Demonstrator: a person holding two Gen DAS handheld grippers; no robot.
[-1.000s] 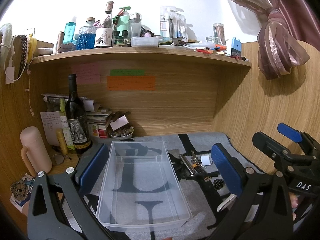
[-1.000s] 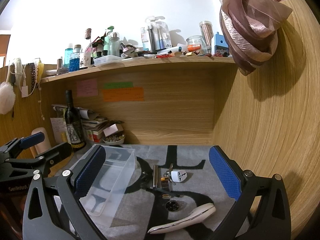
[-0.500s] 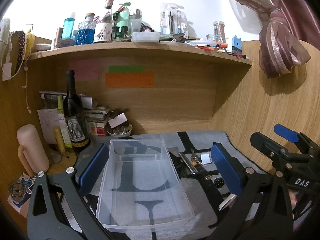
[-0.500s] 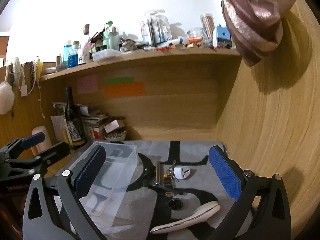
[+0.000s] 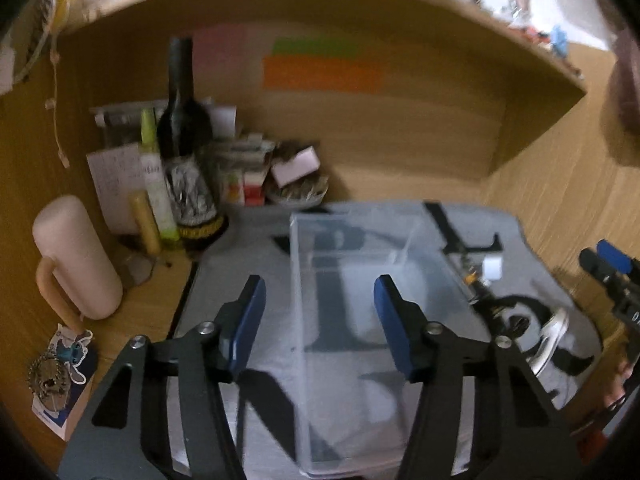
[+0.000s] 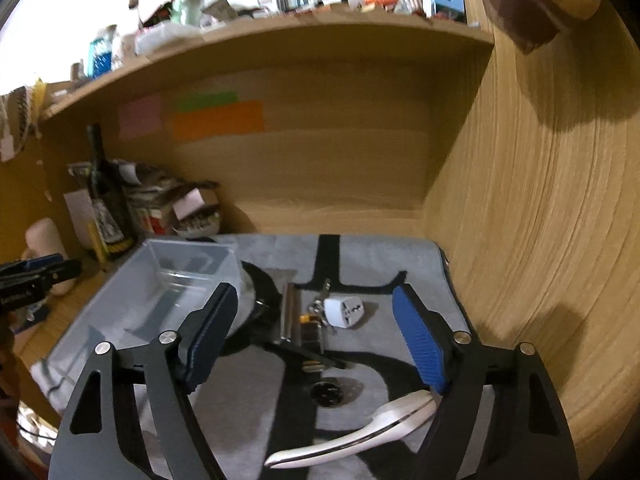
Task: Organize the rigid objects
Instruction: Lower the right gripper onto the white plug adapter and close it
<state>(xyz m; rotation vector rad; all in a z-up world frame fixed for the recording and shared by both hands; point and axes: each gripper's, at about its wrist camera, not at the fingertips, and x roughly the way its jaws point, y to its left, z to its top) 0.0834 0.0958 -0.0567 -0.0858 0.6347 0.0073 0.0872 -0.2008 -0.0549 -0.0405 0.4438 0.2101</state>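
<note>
1. My left gripper (image 5: pixel 320 312) hangs above the near left part of the clear plastic bin (image 5: pixel 376 320); its jaws are parted with nothing between them, 1 blue pad outside the bin's left wall and the other over its inside.
2. My right gripper (image 6: pixel 316 340) is also released, jaws spread wide, hovering over the loose items on the grey mat (image 6: pixel 380 256).
3. The bin sits on the mat's left half, open side up, with nothing visible inside.
4. Just right of the bin lie a metal bar-shaped piece (image 6: pixel 289 312), a white plug adapter (image 6: pixel 344 312) and a bunch of keys (image 6: pixel 316 312), close together; whether they touch I cannot tell.
5. Nearer my right gripper are a small round dark object (image 6: pixel 330 394) and a white handle-shaped item (image 6: pixel 360 436), close below my right pad.
6. A dark wine bottle (image 5: pixel 186 152) stands behind the bin at the back left.
</note>
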